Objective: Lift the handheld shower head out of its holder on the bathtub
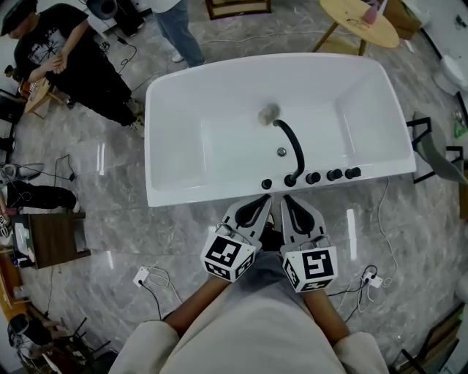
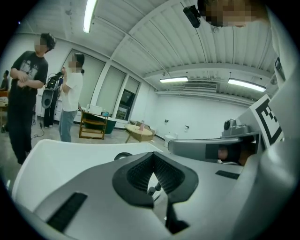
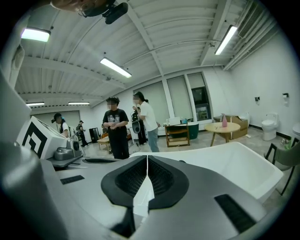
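A white bathtub (image 1: 219,175) fills the middle of the head view. On its near rim stand a black arched spout (image 1: 292,150) and a row of small black fittings (image 1: 333,175); the handheld shower head is among them, and I cannot tell which one it is. My left gripper (image 1: 268,198) and right gripper (image 1: 286,198) are side by side just short of the near rim, beside the spout's base. Both are shut and hold nothing. In the left gripper view my left gripper (image 2: 154,174) has its pads together, as has my right gripper (image 3: 147,171) in the right gripper view.
A person in black (image 1: 66,58) crouches at the far left and another (image 1: 179,29) stands behind the tub. A round wooden table (image 1: 358,22) is at the far right, with a black chair frame (image 1: 428,150) by the tub's right end. Cables and plugs (image 1: 150,277) lie on the marble floor.
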